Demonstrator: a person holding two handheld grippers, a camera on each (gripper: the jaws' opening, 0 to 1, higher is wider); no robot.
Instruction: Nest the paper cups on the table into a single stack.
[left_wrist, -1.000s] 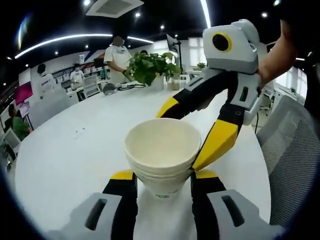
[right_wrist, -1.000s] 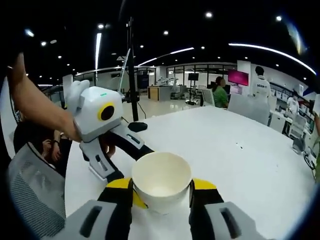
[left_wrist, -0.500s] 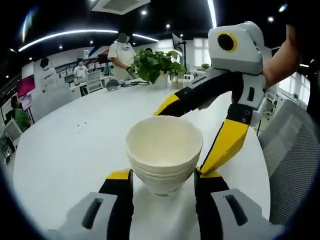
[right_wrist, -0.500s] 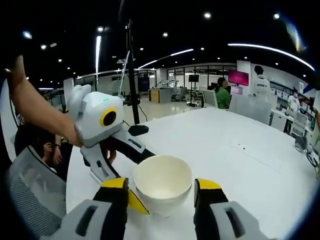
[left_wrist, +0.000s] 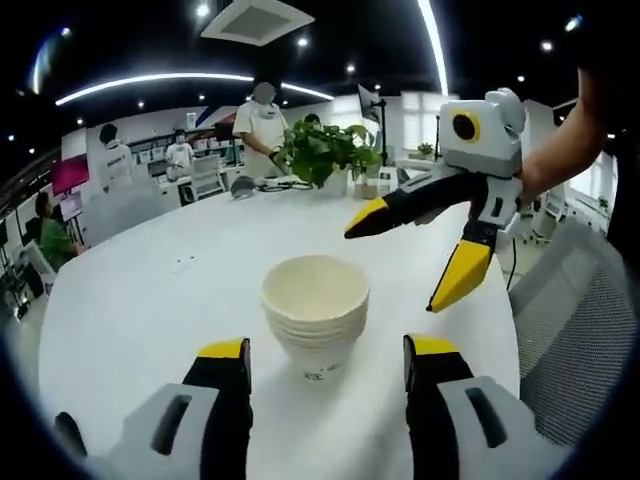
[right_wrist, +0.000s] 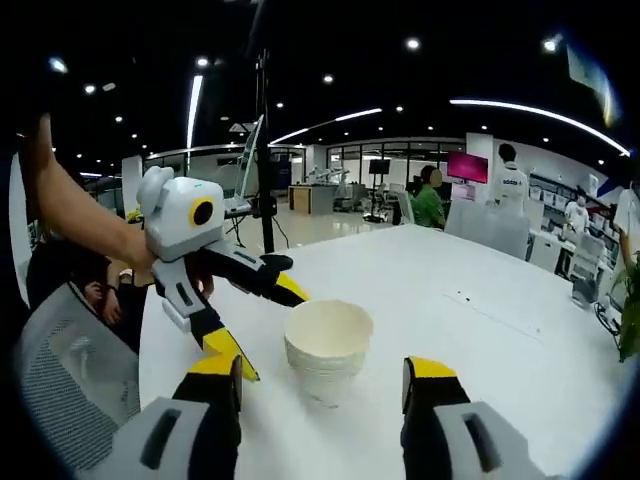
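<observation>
**Nested cup stack released on the table; both grippers drawn back**

Nearest in the left gripper view, the left gripper (left_wrist: 325, 350) stands with its jaws wide apart and nothing between them; half a second ago the same jaws flanked the cups closely. Just beyond, the cup stack (left_wrist: 315, 310) sits upright on the white table (left_wrist: 130, 300), free of both tools. Past it, to the right, the right gripper (left_wrist: 425, 255) hangs above the tabletop, jaws spread and empty, whereas a second ago its yellow tips bracketed the stack's rim. The right gripper view agrees: its own jaws gape around open space, the stack stands between and beyond them, and the left gripper (right_wrist: 262, 320) has pulled off to the side. Judged from this, the nesting appears finished and the stack let go.

Farther off, a potted plant (left_wrist: 320, 150) and several people occupy the office background. The number of cups in the stack is hard to count; only stepped rims show. Whether other loose cups remain on the table cannot be told, since the near tabletop is cut off.
</observation>
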